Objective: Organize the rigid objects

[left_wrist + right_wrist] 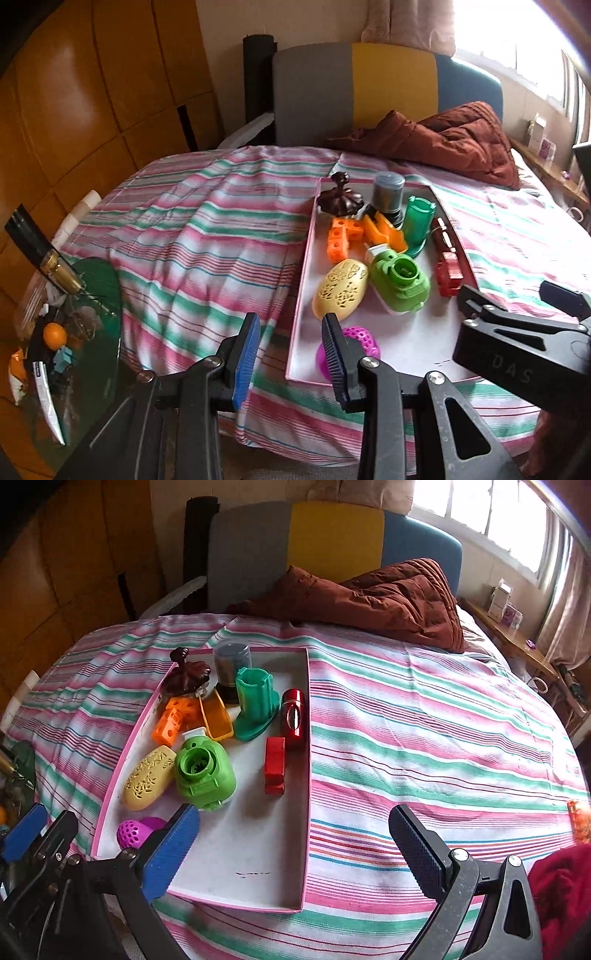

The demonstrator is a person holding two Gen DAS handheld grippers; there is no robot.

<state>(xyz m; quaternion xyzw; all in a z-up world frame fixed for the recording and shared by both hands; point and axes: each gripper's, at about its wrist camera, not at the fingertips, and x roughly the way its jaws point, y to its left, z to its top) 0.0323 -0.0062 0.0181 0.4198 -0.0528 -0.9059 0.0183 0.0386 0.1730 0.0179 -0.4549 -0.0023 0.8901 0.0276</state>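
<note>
Tongs over a bed, shallow tray of small rigid objects ahead.

Left tongs part open, empty, at the near left corner of the pink-rimmed white cardboard tray; right tongs wide open, empty, straddling its right wall. Tray on a pink-green striped bedsheet, holding, near to far: perforated magenta plastic ball; pierced cream oval case; lime-green plastic housing; red block; orange holed blocks; glossy red cylinder; teal plastic holder; dark brown ornate lid; grey cylindrical jar. Beyond, rust-brown quilt.
</note>
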